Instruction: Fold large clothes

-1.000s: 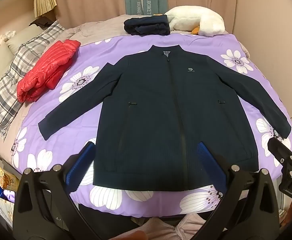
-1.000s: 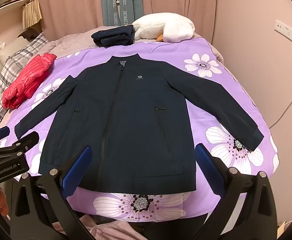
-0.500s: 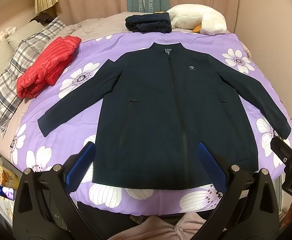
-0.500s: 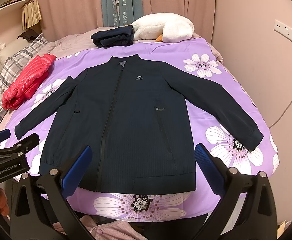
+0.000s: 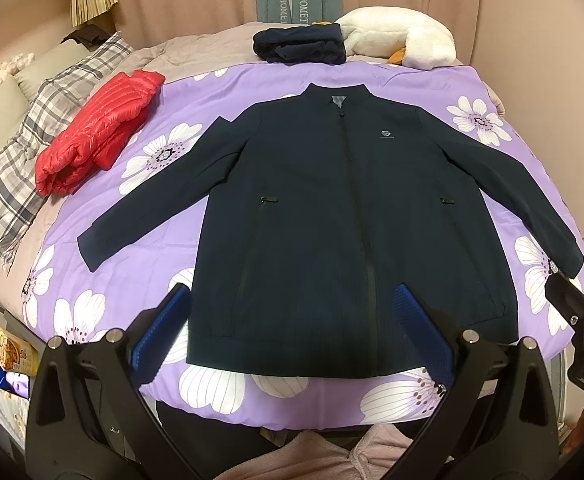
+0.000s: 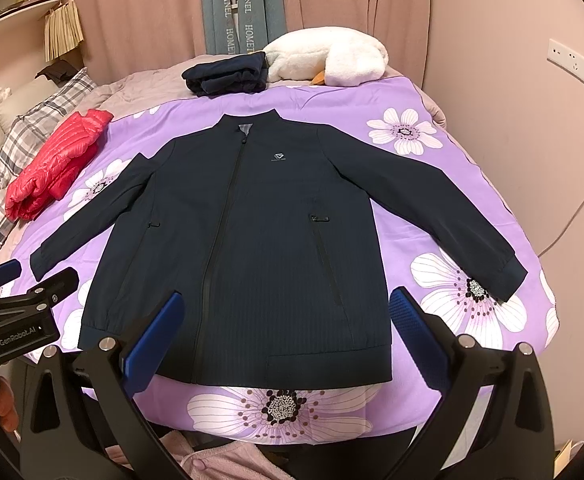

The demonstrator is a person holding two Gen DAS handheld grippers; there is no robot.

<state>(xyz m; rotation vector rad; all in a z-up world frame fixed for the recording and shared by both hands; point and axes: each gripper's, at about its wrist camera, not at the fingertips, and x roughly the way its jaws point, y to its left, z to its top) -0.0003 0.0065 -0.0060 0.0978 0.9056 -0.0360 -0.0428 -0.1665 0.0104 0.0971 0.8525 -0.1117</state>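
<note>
A dark navy zip jacket (image 5: 331, 220) lies flat, front up, on the purple flowered bedspread (image 5: 220, 92), both sleeves spread out. It also shows in the right wrist view (image 6: 252, 248). My left gripper (image 5: 292, 334) is open and empty, held above the jacket's hem near the bed's front edge. My right gripper (image 6: 288, 334) is open and empty, also over the hem. The right gripper shows at the right edge of the left wrist view (image 5: 579, 312). The left gripper shows at the left edge of the right wrist view (image 6: 16, 300).
A folded red puffer jacket (image 5: 96, 120) lies at the left by plaid pillows (image 5: 24, 152). A folded navy garment (image 5: 299, 44) and a white plush goose (image 5: 403, 40) sit at the far end. A wall runs along the bed's right side (image 6: 531, 120).
Both grippers have shifted slightly, so the jacket sits a little lower in the left wrist view. Nothing on the bed has moved.
</note>
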